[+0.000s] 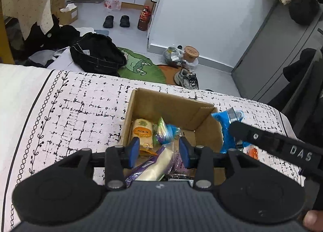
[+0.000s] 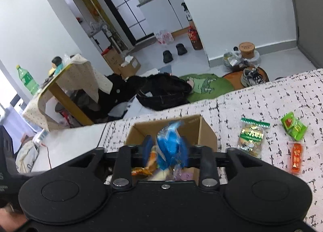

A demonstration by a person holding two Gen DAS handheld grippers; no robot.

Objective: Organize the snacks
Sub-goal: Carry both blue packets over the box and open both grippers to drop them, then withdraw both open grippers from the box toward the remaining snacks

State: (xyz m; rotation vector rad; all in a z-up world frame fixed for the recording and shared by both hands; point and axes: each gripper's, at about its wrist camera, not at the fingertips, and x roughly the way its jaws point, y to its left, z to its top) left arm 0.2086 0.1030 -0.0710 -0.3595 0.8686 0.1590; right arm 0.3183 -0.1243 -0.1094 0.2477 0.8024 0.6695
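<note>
An open cardboard box (image 1: 208,129) sits on a white, black-patterned bed cover. It holds several snack packets, among them an orange-labelled one (image 1: 142,131) and a purple one (image 1: 145,166). My left gripper (image 1: 159,148) is open and empty, just above the box's near side. My right gripper (image 2: 166,147) is shut on a blue snack packet (image 2: 169,145) and holds it over the box (image 2: 208,133). It also shows in the left wrist view (image 1: 228,131) at the box's right wall.
Three snacks lie on the cover right of the box: a green-white biscuit pack (image 2: 251,137), a green packet (image 2: 293,128), an orange packet (image 2: 296,158). Beyond the bed edge are a black bag (image 1: 97,54), green mat (image 1: 141,66) and shoes.
</note>
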